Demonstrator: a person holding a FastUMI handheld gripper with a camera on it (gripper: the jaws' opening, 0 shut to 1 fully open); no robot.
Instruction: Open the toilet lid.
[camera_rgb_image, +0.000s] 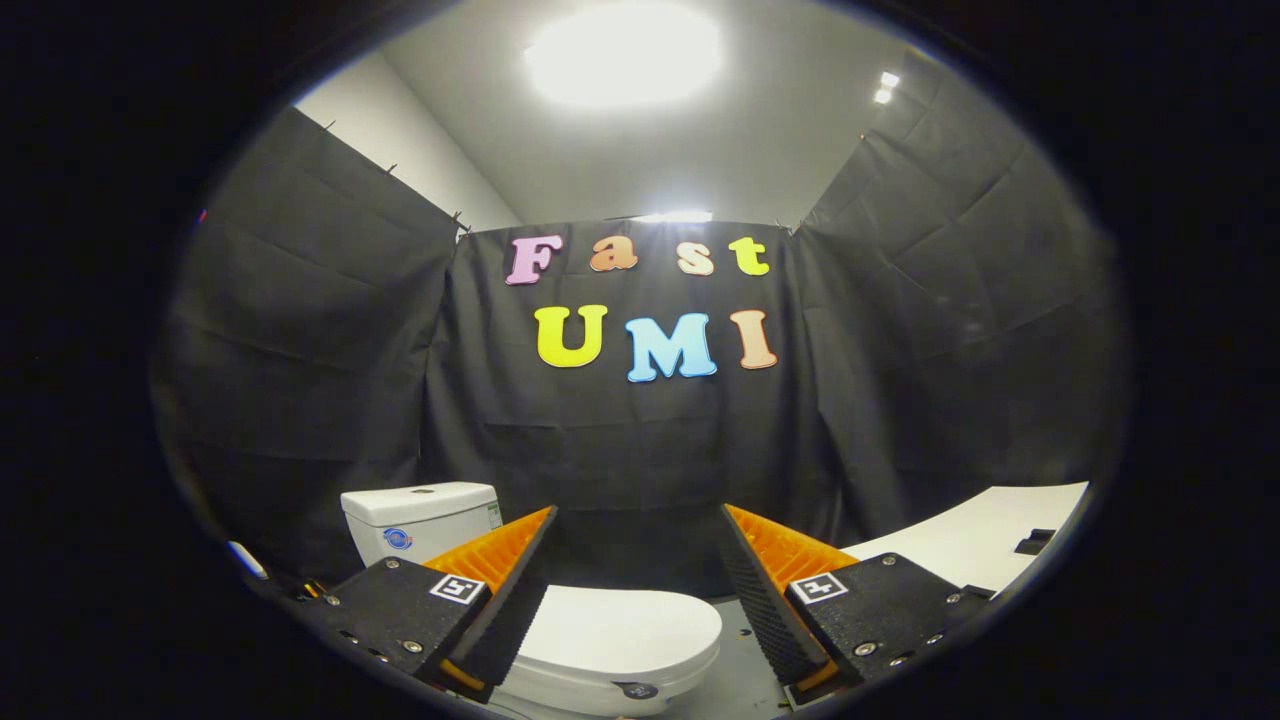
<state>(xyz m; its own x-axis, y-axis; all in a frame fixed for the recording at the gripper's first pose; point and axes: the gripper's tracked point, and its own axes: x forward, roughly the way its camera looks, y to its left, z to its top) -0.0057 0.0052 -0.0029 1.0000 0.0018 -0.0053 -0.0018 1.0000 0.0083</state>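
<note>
A white toilet stands low ahead of me, its lid (625, 627) lying flat and closed over the bowl. The white tank (420, 518) rises behind it, past my left finger. My gripper (637, 523) hovers above the toilet, open wide, with nothing between its fingers. The lid lies below and between the fingers, partly hidden by the left finger (505, 590). The right finger (765, 590) sits off the lid's right edge, over the floor.
Black cloth walls close the booth at the back and on both sides. A white flat surface (975, 540) with a small dark object on it sits to the right, beyond my right finger. Grey floor (740, 680) shows beside the toilet.
</note>
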